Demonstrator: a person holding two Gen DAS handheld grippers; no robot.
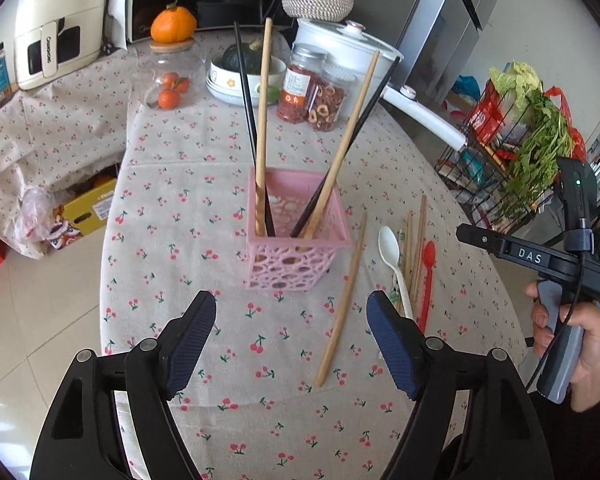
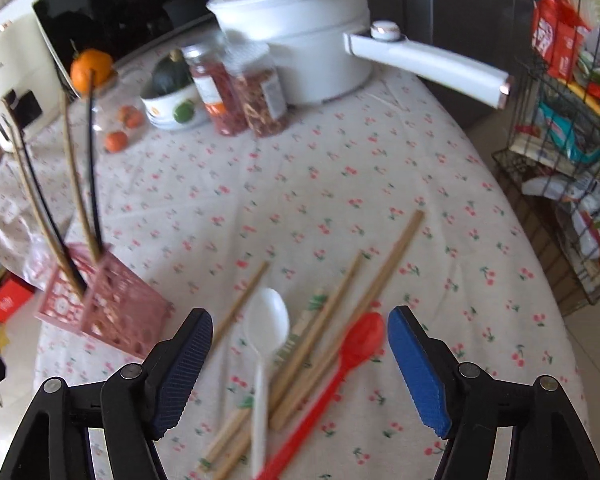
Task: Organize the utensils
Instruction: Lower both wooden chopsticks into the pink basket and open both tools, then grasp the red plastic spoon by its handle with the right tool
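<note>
A pink lattice basket [image 1: 296, 246] stands mid-table and holds wooden and black chopsticks upright. My left gripper [image 1: 291, 334] hangs open in front of it, with nothing between its fingers; one loose wooden chopstick [image 1: 342, 308] lies on the cloth just right of centre. In the right wrist view my right gripper [image 2: 300, 354] is open above a pile of loose utensils: a white spoon [image 2: 265, 332], a red spoon [image 2: 354, 354] and several wooden chopsticks [image 2: 332, 308]. The basket [image 2: 104, 304] sits to its left. A hand holds the right gripper's handle [image 1: 560, 320] at the left wrist view's right edge.
At the table's far end stand a white pot [image 2: 300, 32] with a long handle, two spice jars [image 2: 240, 88], a bowl with a squash [image 1: 244, 76] and a glass jar of oranges [image 1: 172, 76]. A wire rack [image 2: 568, 152] with groceries stands right of the table.
</note>
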